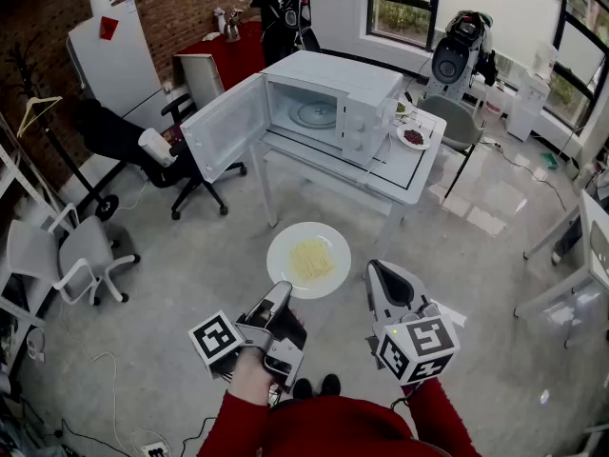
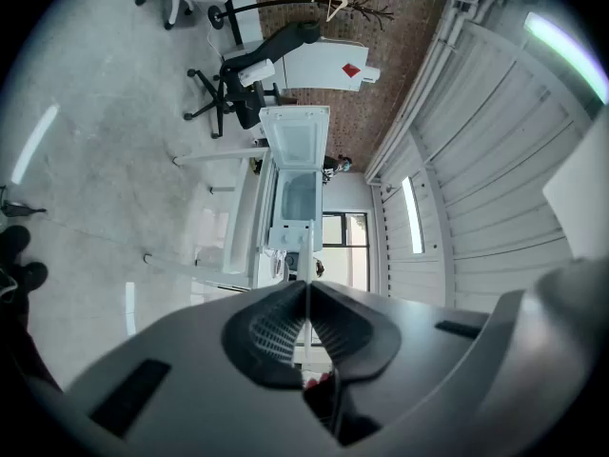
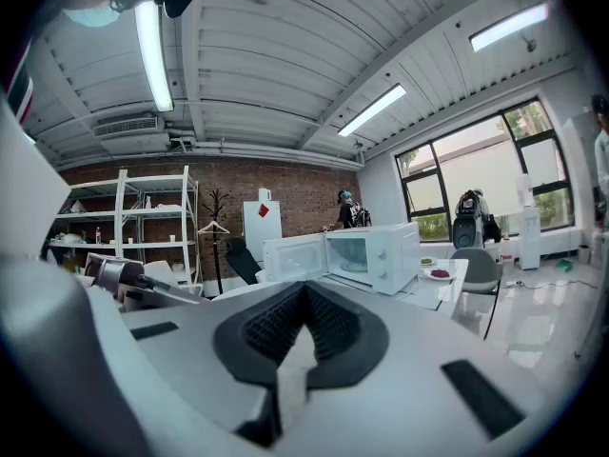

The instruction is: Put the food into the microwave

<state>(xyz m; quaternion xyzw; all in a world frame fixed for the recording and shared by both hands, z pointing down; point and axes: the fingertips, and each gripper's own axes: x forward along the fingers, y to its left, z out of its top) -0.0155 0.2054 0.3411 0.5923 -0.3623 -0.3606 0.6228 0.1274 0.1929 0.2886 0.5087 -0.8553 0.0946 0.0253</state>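
Note:
A white plate (image 1: 284, 240) carrying pale yellow food (image 1: 312, 260) hangs above the floor in the head view. My left gripper (image 1: 282, 289) is shut on the plate's near rim; in the left gripper view that rim (image 2: 306, 255) shows as a thin white line pinched between the pads of my left gripper (image 2: 306, 291). Just right of the plate, my right gripper (image 1: 375, 270) is shut with nothing in it; the right gripper view shows the same for my right gripper (image 3: 304, 289). Ahead, the white microwave (image 1: 335, 103) sits on a white table (image 1: 409, 174), its door (image 1: 225, 128) swung open to the left, the turntable bare.
A small plate of red food (image 1: 413, 137) and a green dish (image 1: 403, 109) sit on the table right of the microwave (image 3: 369, 253). Office chairs (image 1: 88, 255) (image 1: 195, 165) stand at left. A person (image 1: 282, 8) stands at the far counter. A grey chair (image 1: 455, 127) stands behind the table.

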